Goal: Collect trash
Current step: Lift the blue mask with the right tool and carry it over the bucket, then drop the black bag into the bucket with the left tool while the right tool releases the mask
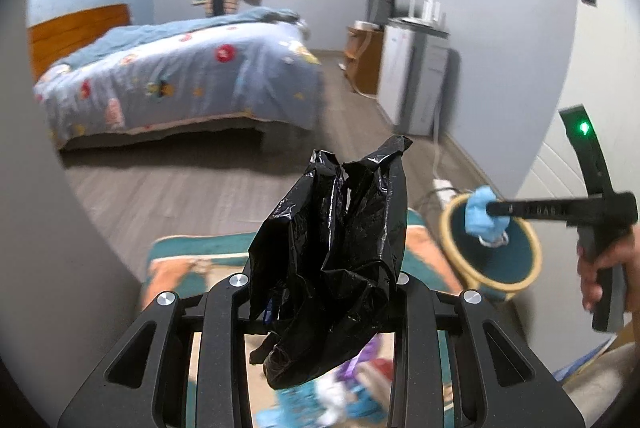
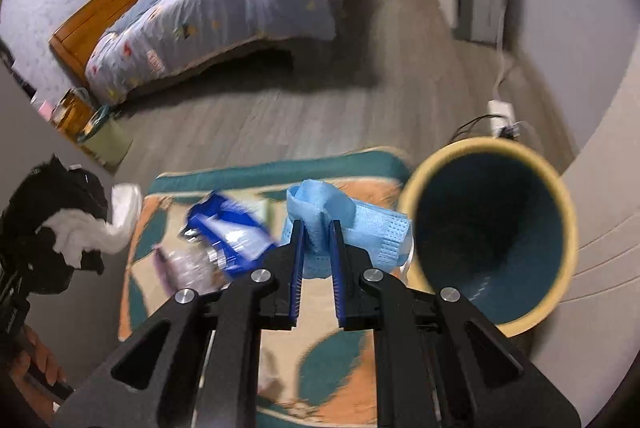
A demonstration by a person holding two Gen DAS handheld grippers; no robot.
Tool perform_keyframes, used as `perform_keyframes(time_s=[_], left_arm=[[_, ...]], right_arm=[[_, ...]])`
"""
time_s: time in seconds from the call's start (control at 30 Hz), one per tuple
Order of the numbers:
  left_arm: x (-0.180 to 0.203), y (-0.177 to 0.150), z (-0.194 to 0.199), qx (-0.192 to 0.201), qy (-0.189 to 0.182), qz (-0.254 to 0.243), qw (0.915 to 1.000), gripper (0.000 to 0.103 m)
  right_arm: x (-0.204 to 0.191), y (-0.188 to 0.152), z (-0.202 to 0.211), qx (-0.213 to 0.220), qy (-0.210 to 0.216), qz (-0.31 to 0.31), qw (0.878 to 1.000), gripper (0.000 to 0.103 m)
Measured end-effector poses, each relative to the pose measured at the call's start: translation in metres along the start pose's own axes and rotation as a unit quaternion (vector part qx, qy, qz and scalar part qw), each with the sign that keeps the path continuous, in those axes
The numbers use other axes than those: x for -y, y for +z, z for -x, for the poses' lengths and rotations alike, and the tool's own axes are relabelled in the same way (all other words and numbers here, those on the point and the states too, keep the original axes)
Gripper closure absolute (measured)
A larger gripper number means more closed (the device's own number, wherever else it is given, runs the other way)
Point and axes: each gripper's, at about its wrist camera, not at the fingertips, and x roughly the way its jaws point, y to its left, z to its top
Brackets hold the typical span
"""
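We hold a blue face mask [image 2: 320, 224] between the jaws of the right gripper [image 2: 316, 248]; the pads are closed on its folded middle, and the soft pleated fabric hangs out to the right side. At three o'clock from these jaws, just beside the mask, stands the trash bin [image 2: 490, 232], a round container with a pale yellow rim and a dark teal inside; its mouth is wide and nothing covers it. In the left wrist view the mask [image 1: 482, 214] hangs over the bin [image 1: 494, 256].

The left gripper [image 1: 320, 312] is clamped on a black plastic bag [image 1: 336, 260], thin, glossy and much wrinkled, which stands up between the fingers with its torn top edges loose.

Under both grippers lies a rug [image 2: 340, 356] with teal and orange shapes. On it, at nine o'clock from the right jaws, we see a blue wrapper [image 2: 232, 224] and a clear crumpled bottle [image 2: 192, 264], both blurred. Beyond the rug's far edge, at twelve o'clock, the grey wooden floor [image 2: 320, 108] is open up to the bed [image 2: 224, 4] with its patterned blue cover. A white power strip [image 2: 500, 108] with cables lies on the floor close behind the bin, near the wall
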Motion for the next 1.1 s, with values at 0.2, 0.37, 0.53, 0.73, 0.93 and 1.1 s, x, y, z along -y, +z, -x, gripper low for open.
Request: perform_keyframes(time_s=[0.2, 0.37, 0.53, 0.73, 0.93, 1.1], left_arm=[[0.054, 0.012, -0.040, -0.016, -0.037, -0.041, 0.9983, 0.071], [0.096, 0.021, -0.077, -0.028, -0.070, -0.066, 0.9950, 0.071], [0.137, 0.021, -0.112, -0.043, -0.094, -0.092, 0.9904, 0.071], [0.186, 0.004, -0.166, -0.076, -0.141, -0.121, 0.9797, 0.071], [0.229, -0.018, -0.205, -0.103, -0.174, -0.144, 0.9686, 0.066], [0.247, -0.034, -0.207, -0.102, -0.186, -0.180, 0.9606, 0.033]], right_arm=[[0.068, 0.010, 0.010, 0.020, -0.019, -0.048, 0.998, 0.091], [0.123, 0.010, 0.007, 0.025, -0.048, -0.088, 0.995, 0.091], [0.167, 0.000, -0.005, 0.022, -0.072, -0.125, 0.989, 0.091], [0.195, -0.011, -0.023, 0.007, -0.097, -0.153, 0.983, 0.091], [0.189, -0.013, -0.030, 0.001, -0.110, -0.146, 0.983, 0.089], [0.188, -0.011, -0.030, 0.004, -0.112, -0.147, 0.983, 0.078]])
